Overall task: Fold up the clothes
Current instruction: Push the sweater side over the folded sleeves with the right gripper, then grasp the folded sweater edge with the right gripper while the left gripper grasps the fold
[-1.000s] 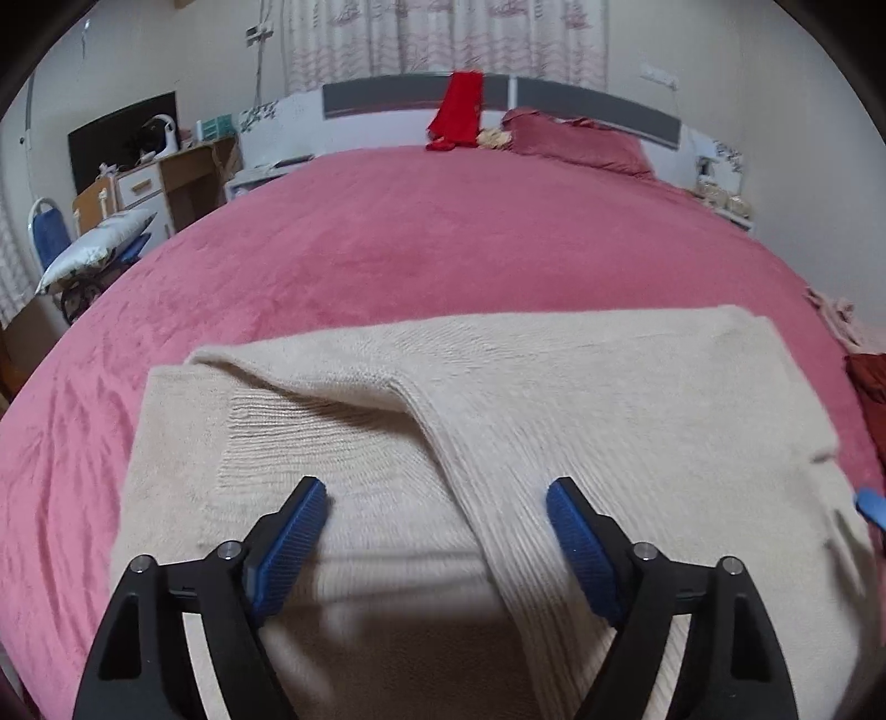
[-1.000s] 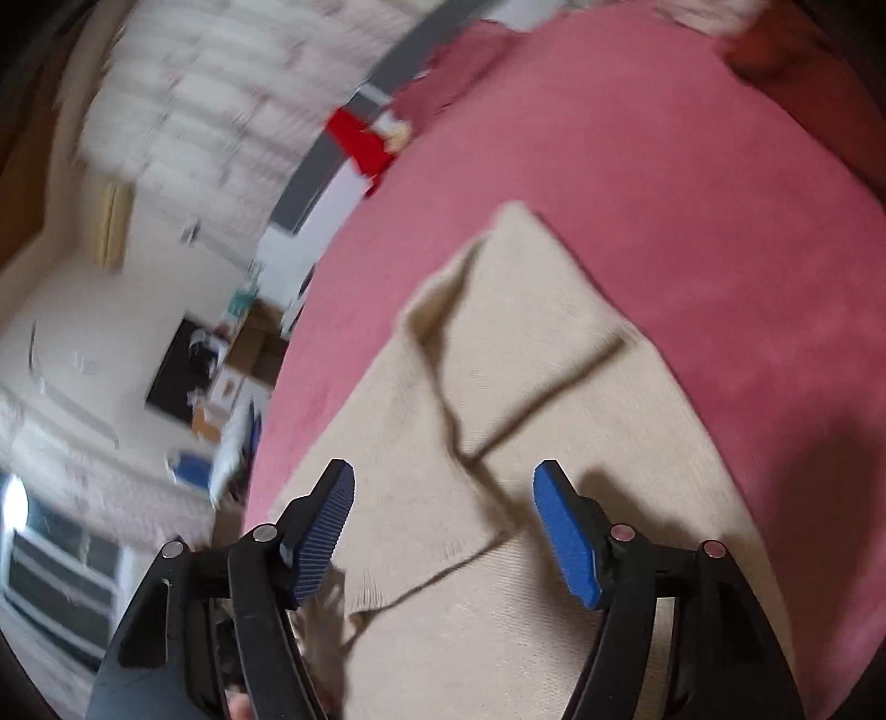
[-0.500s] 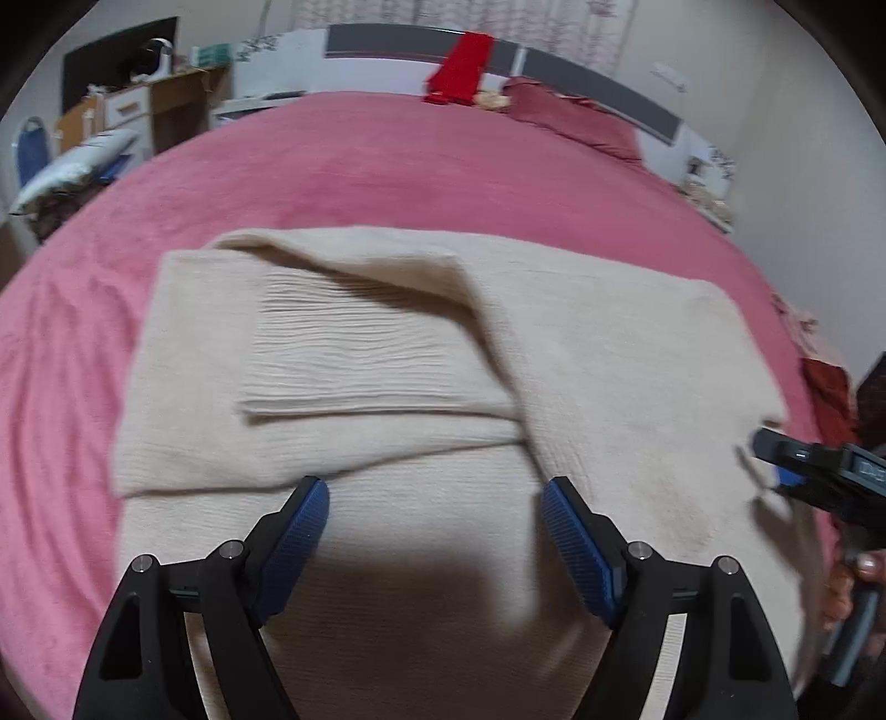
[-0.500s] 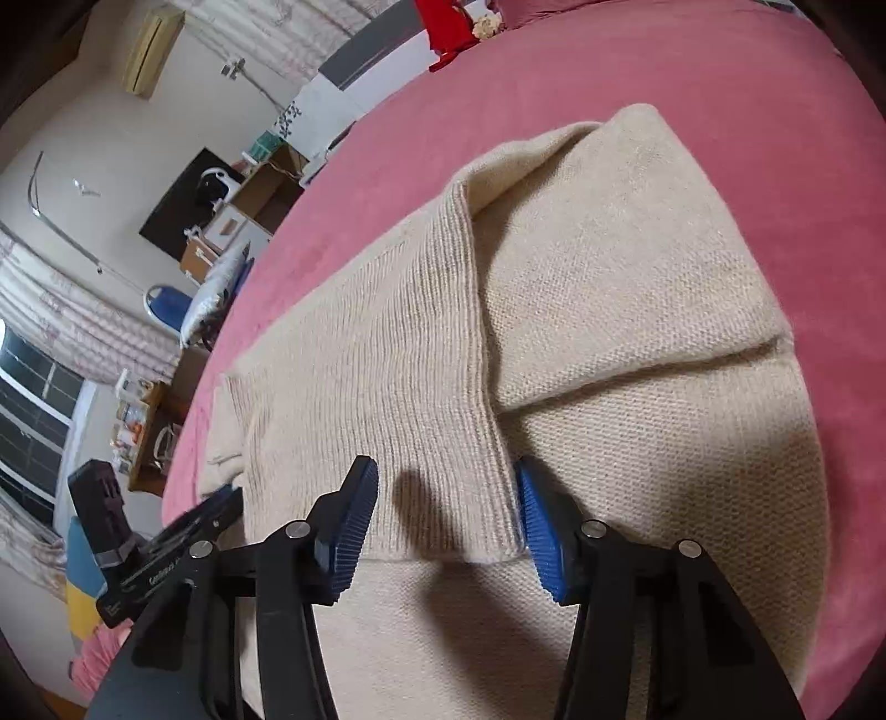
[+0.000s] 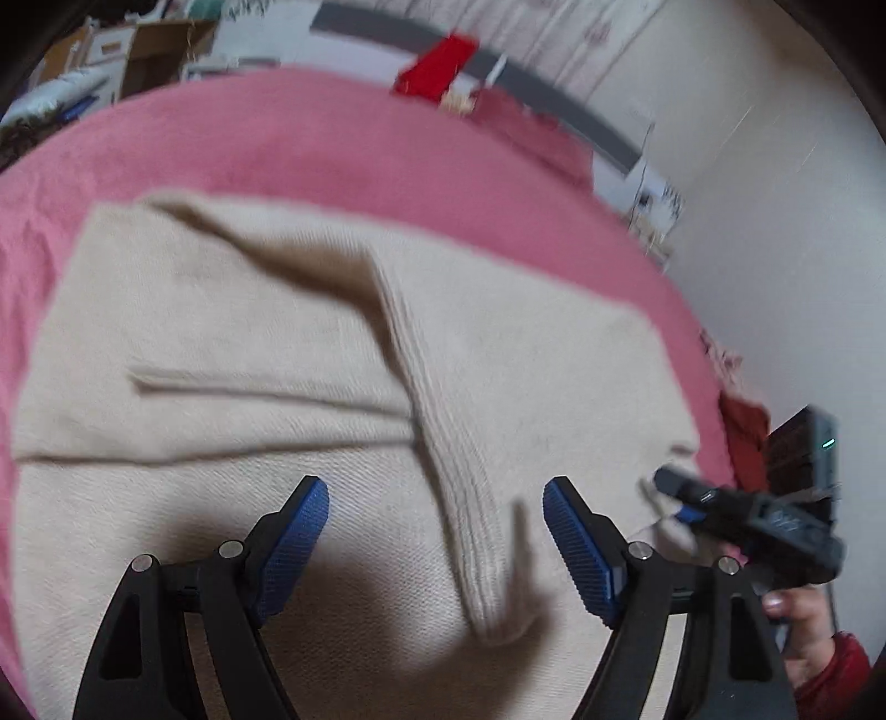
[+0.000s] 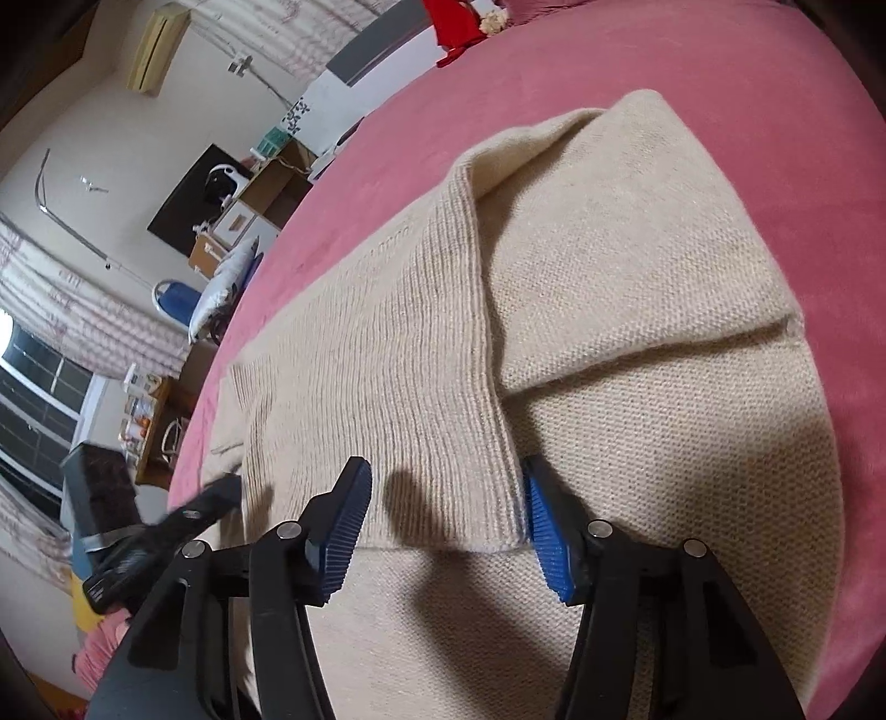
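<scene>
A cream knitted sweater lies flat on the pink bed. One ribbed sleeve is folded across its body. My left gripper hovers open just above the sweater, and the sleeve's lower part runs between its fingers. My right gripper is open and low over the sleeve's cuff, with its blue pads at either side of the cuff. Each gripper shows in the other's view: the right gripper held by a hand, and the left gripper.
At the head of the bed are a grey headboard, a red cloth and a dark red pillow. A desk with boxes and a blue chair stand beside the bed. More red clothing lies off the bed's right edge.
The left gripper has swung right, so the sleeve now lies between its fingers, and its view is blurred by motion. The right gripper has come down closer onto the cuff.
</scene>
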A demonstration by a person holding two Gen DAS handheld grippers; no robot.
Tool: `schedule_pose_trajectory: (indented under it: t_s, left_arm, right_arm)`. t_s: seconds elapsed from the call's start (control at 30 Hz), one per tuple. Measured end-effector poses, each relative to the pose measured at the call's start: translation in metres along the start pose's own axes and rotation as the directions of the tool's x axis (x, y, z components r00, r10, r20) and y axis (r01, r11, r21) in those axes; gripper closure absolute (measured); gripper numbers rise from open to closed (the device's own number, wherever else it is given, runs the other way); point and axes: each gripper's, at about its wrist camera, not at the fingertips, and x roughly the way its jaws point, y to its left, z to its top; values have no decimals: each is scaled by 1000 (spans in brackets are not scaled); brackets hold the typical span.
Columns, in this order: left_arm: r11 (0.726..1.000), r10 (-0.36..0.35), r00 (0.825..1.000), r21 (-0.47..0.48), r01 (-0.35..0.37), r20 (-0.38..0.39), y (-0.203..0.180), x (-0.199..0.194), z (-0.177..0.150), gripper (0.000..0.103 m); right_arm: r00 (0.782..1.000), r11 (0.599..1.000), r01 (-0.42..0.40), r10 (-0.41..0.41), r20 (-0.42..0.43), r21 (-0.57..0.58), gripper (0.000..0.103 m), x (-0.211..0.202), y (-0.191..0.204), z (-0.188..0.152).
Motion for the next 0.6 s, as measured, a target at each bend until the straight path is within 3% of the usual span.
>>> schedule_pose_trajectory:
  t_s: [0.07, 0.13, 0.17, 0.2, 0.23, 0.27, 0.37, 0.6]
  left_arm:
    - [1000, -16, 1000, 5, 16, 7, -6, 9, 1, 22]
    - [999, -17, 1000, 30, 17, 2, -15, 15, 0, 22]
    - [998, 18, 1000, 60, -17, -3, -21, 17, -1, 31]
    - [994, 58, 998, 94, -57, -7, -27, 19, -2, 61]
    - [991, 77, 997, 114, -75, -10, -31, 20, -2, 79]
    - [993, 57, 998, 110, -54, -25, -32, 19, -3, 88]
    - [997, -73, 997, -15, 73, -36, -15, 11, 3, 94]
    - [999, -29, 999, -38, 28, -27, -4, 1, 10, 97]
  right_arm:
    - [1000, 1000, 8, -8, -10, -15, 48, 1, 2, 1]
    - [1000, 999, 16, -17, -21, -30, 65, 3, 4, 2]
    - [999, 999, 20, -21, -26, -38, 71, 4, 5, 3]
    - [999, 999, 24, -25, -31, -46, 78, 4, 6, 3]
    - [999, 998, 27, -29, -36, -53, 84, 5, 7, 4]
    - [999, 998, 31, -34, -41, -61, 87, 6, 8, 4]
    - [998, 997, 30, -33, -53, -69, 91, 8, 10, 4]
    - [997, 999, -35, 34, -66, -10, 92, 12, 7, -3]
